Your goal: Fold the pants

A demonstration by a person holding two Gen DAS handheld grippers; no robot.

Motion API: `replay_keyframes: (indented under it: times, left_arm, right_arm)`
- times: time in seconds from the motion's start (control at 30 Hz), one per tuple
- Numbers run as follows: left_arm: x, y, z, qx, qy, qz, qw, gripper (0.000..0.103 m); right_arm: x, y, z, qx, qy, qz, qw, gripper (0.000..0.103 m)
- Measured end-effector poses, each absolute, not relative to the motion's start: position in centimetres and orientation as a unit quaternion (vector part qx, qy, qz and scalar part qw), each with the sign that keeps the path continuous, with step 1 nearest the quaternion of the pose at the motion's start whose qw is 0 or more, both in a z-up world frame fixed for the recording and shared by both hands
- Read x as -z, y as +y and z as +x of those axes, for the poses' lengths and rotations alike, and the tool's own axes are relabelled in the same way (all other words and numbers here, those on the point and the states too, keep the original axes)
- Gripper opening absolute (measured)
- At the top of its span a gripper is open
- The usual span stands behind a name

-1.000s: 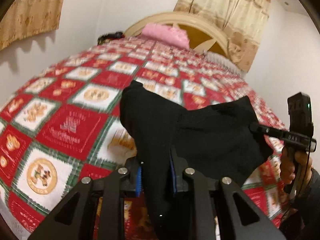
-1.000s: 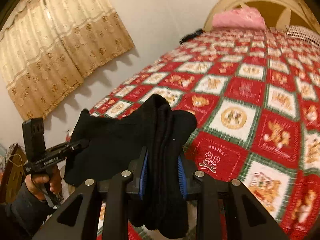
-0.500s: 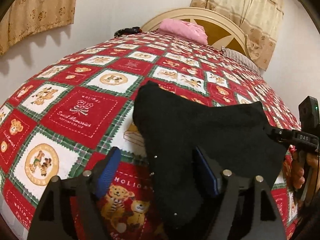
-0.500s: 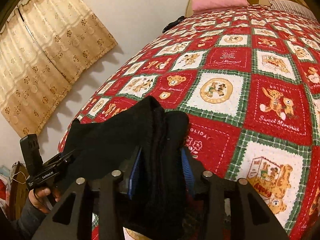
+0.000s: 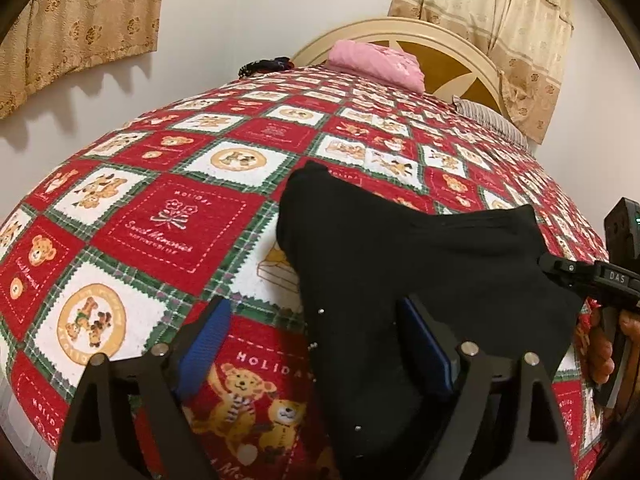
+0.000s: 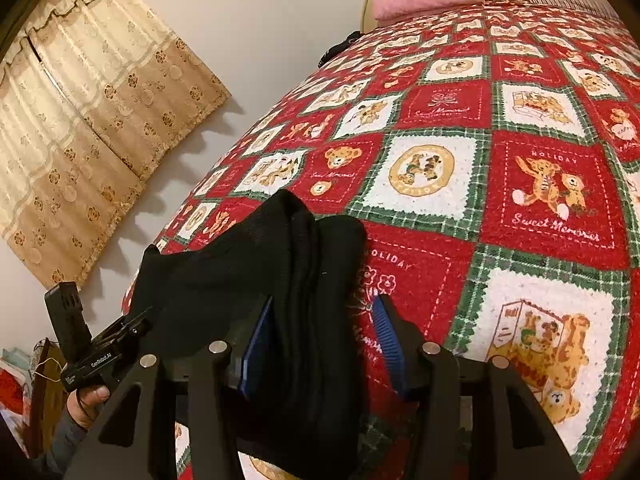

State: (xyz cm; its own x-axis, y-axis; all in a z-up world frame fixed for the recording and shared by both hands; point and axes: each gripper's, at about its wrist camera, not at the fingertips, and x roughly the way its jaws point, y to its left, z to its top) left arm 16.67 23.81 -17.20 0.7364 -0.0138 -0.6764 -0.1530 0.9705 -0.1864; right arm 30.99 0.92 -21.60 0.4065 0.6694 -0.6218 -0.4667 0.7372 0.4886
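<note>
Since the earlier frames, both sets of jaws have been opening, letting go of the black pants [image 5: 420,264], which now lie bunched on the quilted bed [image 5: 168,216], lower centre of each view. We judge them soft, light and floppy, best pinched at a hem or waistband corner. Our left gripper [image 5: 316,344] gapes wide; our right gripper [image 6: 324,344] stands half open, cloth loose between its pads.
</note>
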Motion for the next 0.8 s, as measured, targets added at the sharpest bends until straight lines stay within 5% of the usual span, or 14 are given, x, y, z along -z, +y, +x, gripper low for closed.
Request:
replay_keyframes:
  times: [0.27, 0.8]
  left_arm:
    - [16.9, 24.1, 16.2, -0.049, 0.366, -0.126, 0.921, 0.098]
    - [10.4, 19.6, 7.3, -0.046, 0.308, -0.122, 0.943, 0.098]
  right_arm:
    - [20.6, 0.0, 29.2, -0.291, 0.412, 0.101, 0.858, 0.064]
    - [12.9, -8.6, 15.1, -0.243, 0.332, 0.075, 0.908, 0.066]
